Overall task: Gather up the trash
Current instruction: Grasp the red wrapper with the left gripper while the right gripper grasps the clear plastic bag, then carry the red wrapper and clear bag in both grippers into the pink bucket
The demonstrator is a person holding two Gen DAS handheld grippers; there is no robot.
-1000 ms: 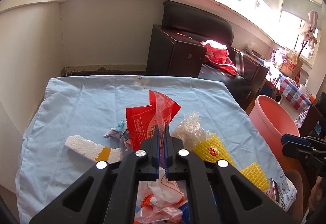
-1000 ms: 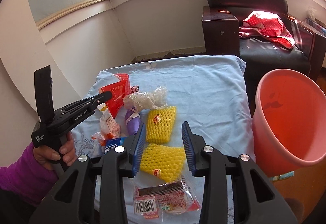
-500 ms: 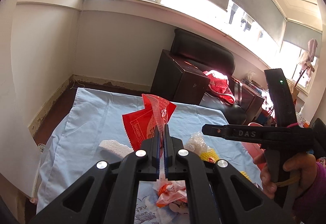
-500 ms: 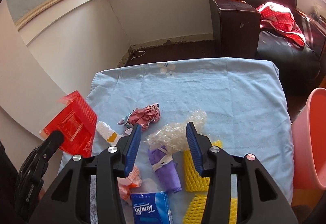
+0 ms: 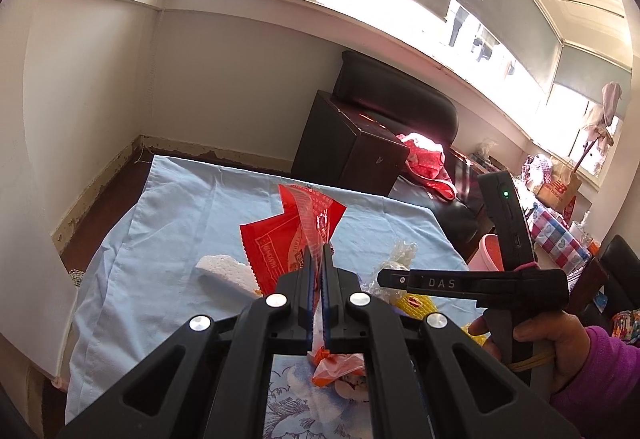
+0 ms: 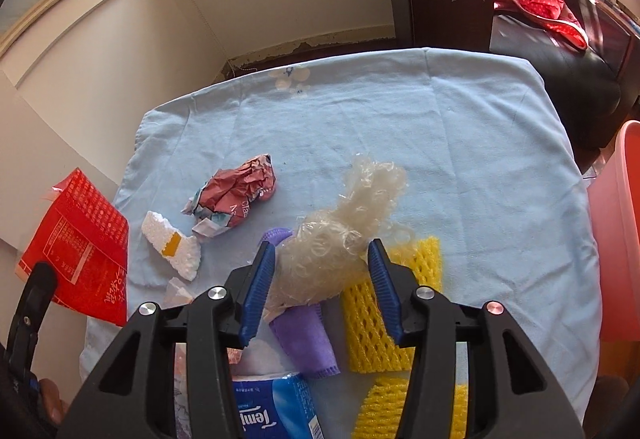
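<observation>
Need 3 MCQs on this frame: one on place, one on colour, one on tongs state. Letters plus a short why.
1. Where does the clear crumpled plastic lie?
A. Between the open fingers of the right tongs
B. Inside the pink bin
C. On the sofa

2. What colour is the foam fruit netting on the blue cloth?
A. Green
B. Yellow
C. White

3. What state are the left tongs in?
A. Wide open, holding nothing
B. Shut on the red wrapper
C. Shut on the tissue pack

Answers:
1 A: in the right wrist view the plastic sits between the blue pads, which stand apart on either side.
2 B: the netting beside the purple cloth is bright yellow.
3 B: in the left wrist view the fingers are pressed together with the wrapper sticking up between them.
</observation>
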